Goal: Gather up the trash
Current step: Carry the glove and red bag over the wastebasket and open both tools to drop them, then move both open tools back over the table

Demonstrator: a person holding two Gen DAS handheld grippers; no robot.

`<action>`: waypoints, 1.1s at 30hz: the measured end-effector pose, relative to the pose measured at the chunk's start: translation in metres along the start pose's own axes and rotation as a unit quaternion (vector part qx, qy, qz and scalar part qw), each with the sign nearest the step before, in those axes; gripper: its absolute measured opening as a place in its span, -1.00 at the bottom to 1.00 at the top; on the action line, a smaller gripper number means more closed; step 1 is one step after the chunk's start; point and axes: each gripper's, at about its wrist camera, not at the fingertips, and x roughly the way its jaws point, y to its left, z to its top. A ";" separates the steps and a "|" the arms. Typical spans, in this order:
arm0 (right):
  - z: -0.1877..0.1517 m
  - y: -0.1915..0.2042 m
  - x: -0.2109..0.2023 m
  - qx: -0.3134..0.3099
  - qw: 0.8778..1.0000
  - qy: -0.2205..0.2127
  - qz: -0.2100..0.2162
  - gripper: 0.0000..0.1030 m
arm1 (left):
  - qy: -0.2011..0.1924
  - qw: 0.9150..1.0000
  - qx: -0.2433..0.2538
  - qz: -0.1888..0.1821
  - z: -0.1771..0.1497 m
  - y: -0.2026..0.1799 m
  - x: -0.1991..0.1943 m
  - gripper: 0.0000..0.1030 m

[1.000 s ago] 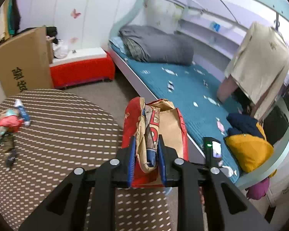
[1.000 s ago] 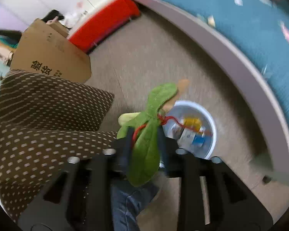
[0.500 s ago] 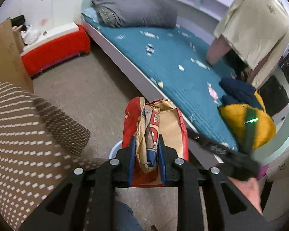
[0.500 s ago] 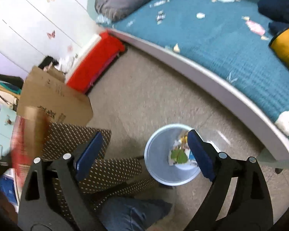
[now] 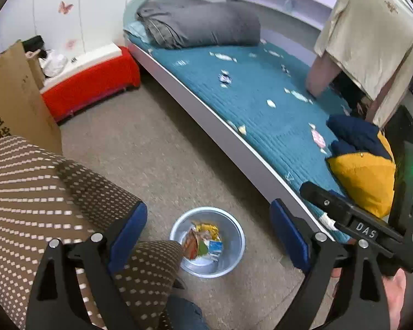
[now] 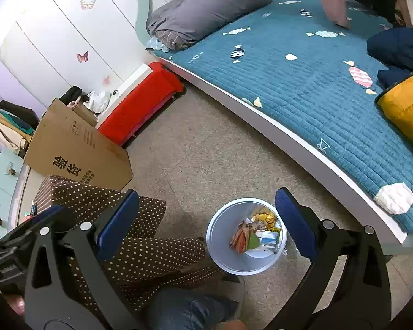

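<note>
Both tools wide apart above bin [image 6: 220, 236] w/ trash [image 6: 245, 238]

1. two grippers: left gripper [image 5: 208, 233] and right gripper [image 6: 206, 220]
2. one trash bin [image 6: 220, 236]
3. one cardboard box [image 6: 74, 148]
4. one red bench [image 6: 140, 101]
5. one bed [image 6: 303, 82]
6. one grey rolled duvet [image 6: 206, 8]

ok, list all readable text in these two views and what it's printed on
"DAS": white letters on the black right gripper, seen in the left wrist view.
"验货": large black characters on the brown cardboard box.
Smaller print lines beside them on the box: too small to read.
Wrappers in the round grey trash bin: print blurred, unreadable.
</note>
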 end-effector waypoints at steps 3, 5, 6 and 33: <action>-0.002 0.015 -0.008 -0.012 1.000 -0.004 -0.003 0.88 | -0.021 1.000 -0.002 0.010 0.000 0.006 -0.019 0.76; -0.001 0.026 -0.014 -0.020 1.000 -0.008 0.002 0.88 | -0.034 0.999 -0.003 0.018 -0.001 0.009 -0.032 0.78; -0.001 0.031 -0.016 -0.025 1.000 -0.010 0.005 0.88 | -0.041 0.999 -0.003 0.022 -0.002 0.011 -0.039 0.78; -0.061 0.277 -0.043 -0.225 0.970 0.008 0.093 0.88 | -0.157 0.975 -0.110 0.116 -0.080 0.169 -0.204 0.78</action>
